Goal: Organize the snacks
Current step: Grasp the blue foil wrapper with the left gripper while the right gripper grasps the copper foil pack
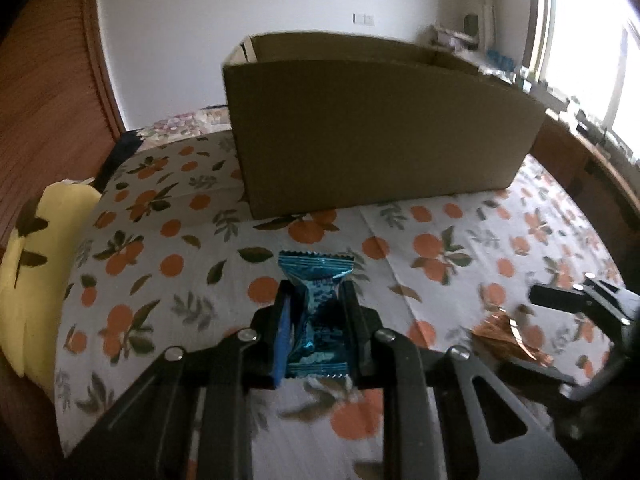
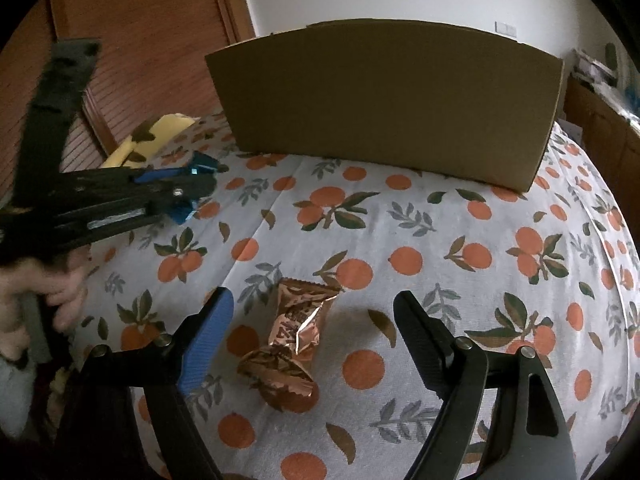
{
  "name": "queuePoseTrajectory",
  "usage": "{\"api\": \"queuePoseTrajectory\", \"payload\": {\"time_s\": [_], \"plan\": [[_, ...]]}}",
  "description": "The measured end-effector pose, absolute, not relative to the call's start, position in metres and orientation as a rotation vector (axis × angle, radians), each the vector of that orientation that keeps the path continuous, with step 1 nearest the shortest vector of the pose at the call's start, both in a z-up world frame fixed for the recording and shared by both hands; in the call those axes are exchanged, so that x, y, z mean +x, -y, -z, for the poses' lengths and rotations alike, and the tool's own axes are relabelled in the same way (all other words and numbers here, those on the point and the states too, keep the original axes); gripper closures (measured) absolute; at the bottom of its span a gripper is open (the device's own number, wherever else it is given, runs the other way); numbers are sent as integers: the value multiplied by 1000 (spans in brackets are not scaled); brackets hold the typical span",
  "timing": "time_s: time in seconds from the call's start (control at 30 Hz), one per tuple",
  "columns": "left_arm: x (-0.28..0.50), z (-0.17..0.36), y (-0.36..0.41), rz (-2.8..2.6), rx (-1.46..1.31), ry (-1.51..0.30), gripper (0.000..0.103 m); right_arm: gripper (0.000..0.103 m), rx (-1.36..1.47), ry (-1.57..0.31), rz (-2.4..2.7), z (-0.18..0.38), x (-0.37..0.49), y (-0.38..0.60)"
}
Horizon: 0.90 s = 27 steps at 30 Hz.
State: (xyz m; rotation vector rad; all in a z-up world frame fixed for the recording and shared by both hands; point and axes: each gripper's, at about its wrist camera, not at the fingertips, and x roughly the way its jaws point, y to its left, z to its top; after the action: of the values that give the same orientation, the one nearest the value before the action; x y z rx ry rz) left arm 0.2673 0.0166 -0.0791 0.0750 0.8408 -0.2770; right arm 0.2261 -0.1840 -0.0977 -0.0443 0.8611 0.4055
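My left gripper is shut on a blue snack packet and holds it above the orange-print cloth, in front of an open cardboard box. In the right wrist view the left gripper shows at the left with the blue packet in it. My right gripper is open, its fingers either side of a copper-brown snack packet lying on the cloth. That packet and the right gripper also show at the right of the left wrist view. The box stands behind.
A yellow plush cushion lies at the left edge of the surface, also seen in the right wrist view. A wooden panelled wall is behind it. A cluttered wooden counter runs along the right under a window.
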Motion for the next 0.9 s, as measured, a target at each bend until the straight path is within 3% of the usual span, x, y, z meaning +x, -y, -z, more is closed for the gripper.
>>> {"api": "queuePoseTrajectory", "payload": {"time_s": [0.5, 0.67, 0.73, 0.8, 0.83, 0.9], "plan": [[167, 56, -27, 307, -14, -750, 82, 42, -211, -880, -341, 105, 226, 156], [152, 55, -27, 315, -14, -737, 82, 56, -225, -877, -326, 103, 219, 151], [148, 54, -29, 316, -17, -734, 82, 72, -240, -877, -324, 102, 214, 148], [145, 52, -29, 318, -21, -729, 82, 73, -250, -881, -316, 102, 210, 146], [144, 51, -30, 318, -22, -727, 82, 82, -242, -886, -323, 101, 207, 148], [143, 49, -30, 319, -24, -722, 82, 83, -223, -895, -326, 100, 205, 151]]}}
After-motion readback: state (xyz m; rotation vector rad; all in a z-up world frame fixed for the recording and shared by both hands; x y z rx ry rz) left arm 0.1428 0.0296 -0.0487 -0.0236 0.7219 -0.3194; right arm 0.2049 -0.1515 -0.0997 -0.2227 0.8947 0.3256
